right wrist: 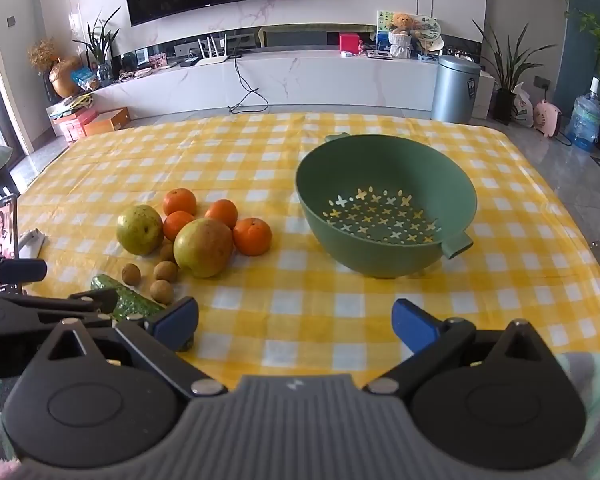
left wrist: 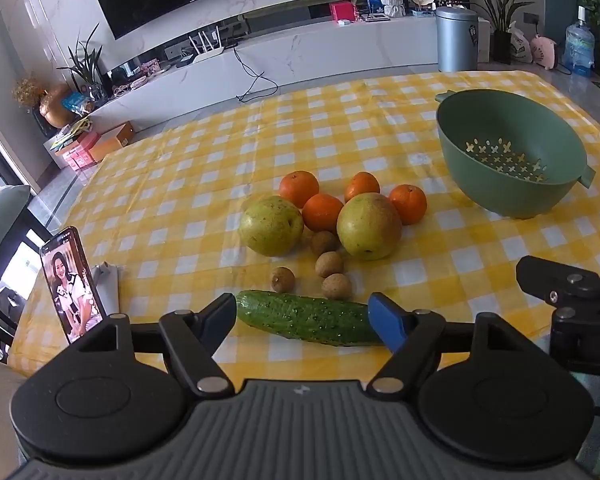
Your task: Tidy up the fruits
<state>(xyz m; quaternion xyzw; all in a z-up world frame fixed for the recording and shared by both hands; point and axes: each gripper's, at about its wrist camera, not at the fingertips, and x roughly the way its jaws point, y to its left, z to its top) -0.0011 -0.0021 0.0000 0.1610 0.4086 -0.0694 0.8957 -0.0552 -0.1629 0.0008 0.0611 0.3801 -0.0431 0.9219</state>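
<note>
Setting: a table under a yellow-and-white checked cloth (right wrist: 300, 312), with a television wall and a low white cabinet far behind.
Fruit: four oranges (left wrist: 323, 213), two green pears (left wrist: 271, 225) and four small brown longans (left wrist: 329, 264) lie bunched together at the table's middle, none yet in the bowl.
Cucumber: a bumpy green cucumber (left wrist: 308, 316) lies crosswise at the near edge of the fruit, just in front of the longans.
Colander: a green colander (right wrist: 386, 204) with cross-shaped holes stands empty to the right of the fruit, apart from it.
Left gripper: the left gripper (left wrist: 306, 318) hangs tilted down over the near table edge, jaws spread wide to either side of the cucumber, gripping nothing.
Right gripper: the right gripper (right wrist: 296, 322) hangs over bare cloth near the colander, jaws wide apart and empty.
Phone: a phone (left wrist: 72, 284) stands upright at the near left, its screen lit.
</note>
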